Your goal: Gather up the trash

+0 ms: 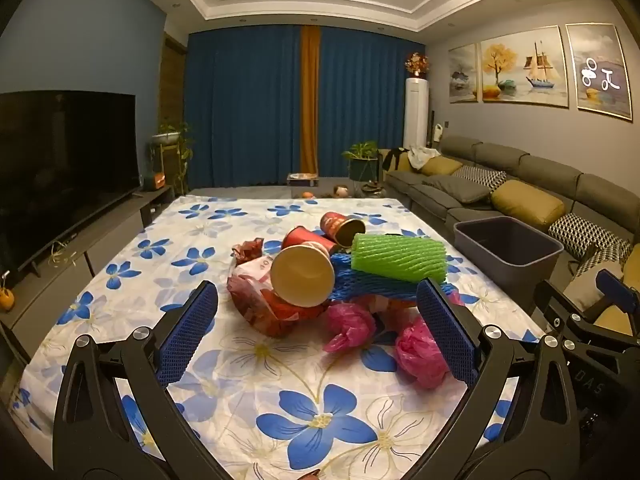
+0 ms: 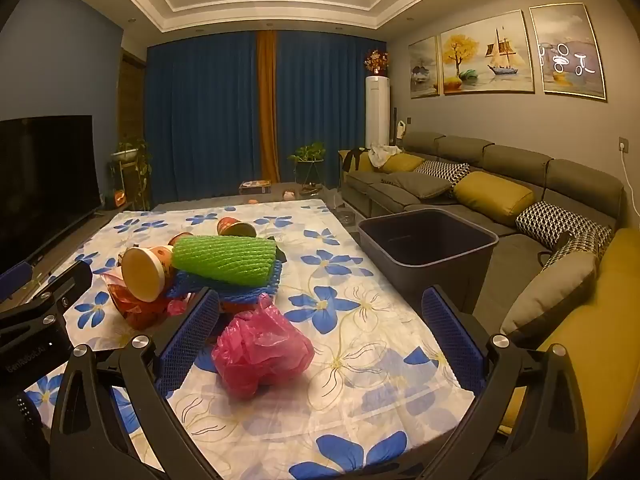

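Trash all on the desk [image 1: 120, 248], nothing collected yet as far as visible. Pile sits mid-desk: green foam net [image 1: 400, 258] on top of blue foam net [image 1: 368, 286], paper cup [image 1: 302, 276] lying on its side beside them, red cup [image 1: 306, 238] and printed can [image 1: 340, 226] toward the far edge, red wrappers [image 1: 260, 308] underneath. Two pink plastic bags [image 1: 418, 350] lie toward the near edge, closest to both tongs. Grey bin [image 2: 428, 248] stands off the desk's right edge, looks empty from here. Left tongs [image 1: 318, 332] spread wide, nothing between pads. Right tongs [image 2: 320, 336] also wide apart, one pink bag just ahead, not gripped. Judgement: task at the start, every piece left to bin.
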Tool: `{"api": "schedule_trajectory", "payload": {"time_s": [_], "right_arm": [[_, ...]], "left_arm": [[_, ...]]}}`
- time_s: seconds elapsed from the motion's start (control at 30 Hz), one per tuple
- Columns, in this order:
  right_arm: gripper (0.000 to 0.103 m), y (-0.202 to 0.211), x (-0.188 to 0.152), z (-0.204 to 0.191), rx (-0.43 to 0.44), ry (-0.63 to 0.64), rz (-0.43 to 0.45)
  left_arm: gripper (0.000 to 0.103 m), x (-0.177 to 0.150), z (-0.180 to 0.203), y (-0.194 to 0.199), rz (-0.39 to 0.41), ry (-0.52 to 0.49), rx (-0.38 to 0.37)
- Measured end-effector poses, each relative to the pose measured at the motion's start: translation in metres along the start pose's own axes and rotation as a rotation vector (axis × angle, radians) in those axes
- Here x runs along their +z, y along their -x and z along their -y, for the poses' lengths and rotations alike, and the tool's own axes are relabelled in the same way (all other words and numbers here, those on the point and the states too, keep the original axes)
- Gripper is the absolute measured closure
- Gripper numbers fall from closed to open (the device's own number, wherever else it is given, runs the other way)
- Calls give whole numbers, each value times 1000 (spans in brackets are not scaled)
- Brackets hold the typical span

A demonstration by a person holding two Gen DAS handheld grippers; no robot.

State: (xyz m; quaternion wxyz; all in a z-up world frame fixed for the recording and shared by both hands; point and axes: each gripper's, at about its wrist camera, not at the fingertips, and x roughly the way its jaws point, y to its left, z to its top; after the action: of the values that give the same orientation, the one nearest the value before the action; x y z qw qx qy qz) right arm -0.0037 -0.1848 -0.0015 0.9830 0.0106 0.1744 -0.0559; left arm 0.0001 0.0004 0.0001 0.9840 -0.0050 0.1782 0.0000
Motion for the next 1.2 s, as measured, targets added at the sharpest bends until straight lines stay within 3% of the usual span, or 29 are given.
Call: {"api": "schedule_trajectory", "payload": {"time_s": [1.2], "right_arm": [[5,-1,-1,1,-10,-7,3]], "left_arm": [[5,-3,0,2,6,18,-10]]}}
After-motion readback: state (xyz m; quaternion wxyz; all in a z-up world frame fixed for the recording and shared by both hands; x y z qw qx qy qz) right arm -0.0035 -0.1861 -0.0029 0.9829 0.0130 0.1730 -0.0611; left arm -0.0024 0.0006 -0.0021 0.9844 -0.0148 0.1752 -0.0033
